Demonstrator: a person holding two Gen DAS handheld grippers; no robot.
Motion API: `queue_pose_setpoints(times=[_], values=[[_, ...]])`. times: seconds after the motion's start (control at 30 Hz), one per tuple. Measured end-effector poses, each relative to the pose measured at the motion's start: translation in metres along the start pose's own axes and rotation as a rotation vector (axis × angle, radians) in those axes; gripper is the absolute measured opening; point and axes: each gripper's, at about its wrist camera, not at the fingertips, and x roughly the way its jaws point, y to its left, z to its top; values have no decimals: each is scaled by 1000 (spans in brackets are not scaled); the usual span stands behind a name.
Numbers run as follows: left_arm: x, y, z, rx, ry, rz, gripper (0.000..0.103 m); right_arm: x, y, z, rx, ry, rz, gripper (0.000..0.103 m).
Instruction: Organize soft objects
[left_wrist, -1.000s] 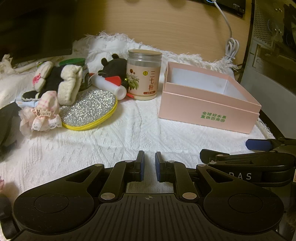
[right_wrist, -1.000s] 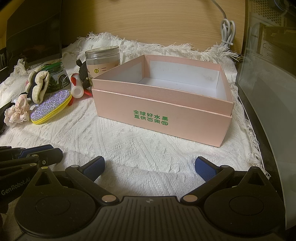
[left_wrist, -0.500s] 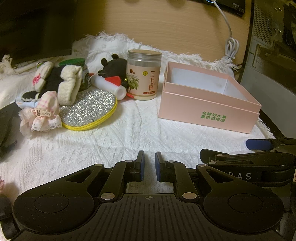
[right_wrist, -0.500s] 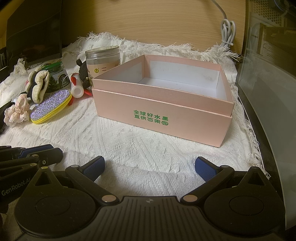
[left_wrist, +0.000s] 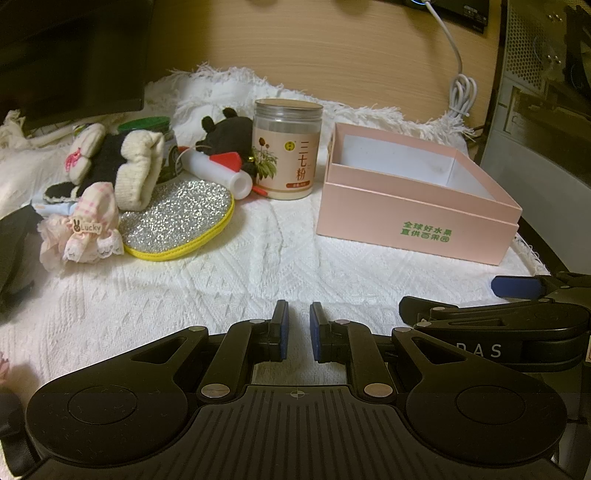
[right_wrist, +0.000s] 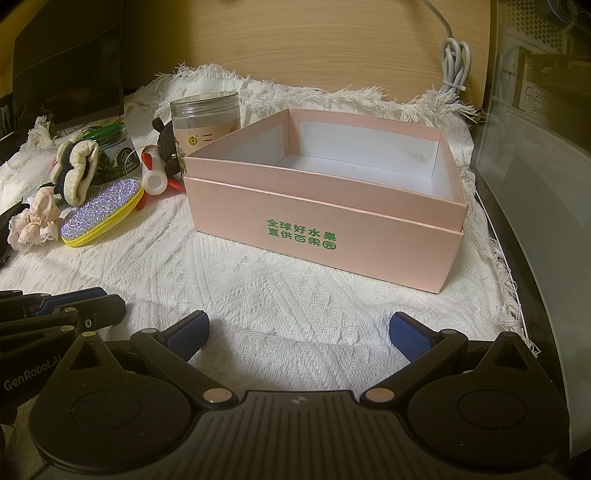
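An open pink box (left_wrist: 417, 218) (right_wrist: 325, 236) stands on the white cloth at the right, with nothing in it. At the left lie the soft things: a cream and black plush (left_wrist: 133, 173) (right_wrist: 77, 170), a pink "Lucky" frilly piece (left_wrist: 85, 229) (right_wrist: 33, 221), a silver glitter pouch (left_wrist: 181, 218) (right_wrist: 103, 210) and a black plush (left_wrist: 225, 133). My left gripper (left_wrist: 295, 332) is shut and empty, low over the cloth near the front. My right gripper (right_wrist: 299, 328) is open and empty, in front of the box.
A clear jar with a flower label (left_wrist: 286, 151) (right_wrist: 205, 118), a green-lidded jar (left_wrist: 162, 144) (right_wrist: 114, 151) and a white tube (left_wrist: 221, 173) stand among the soft things. A dark monitor (left_wrist: 70, 55) is at the back left, a computer case (left_wrist: 546, 110) at the right.
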Motion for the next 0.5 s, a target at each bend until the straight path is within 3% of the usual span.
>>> queue_pose_setpoints(times=[0.5], values=[[1, -1, 1, 4, 0, 2, 15, 0, 0, 0, 0, 0, 0, 103]])
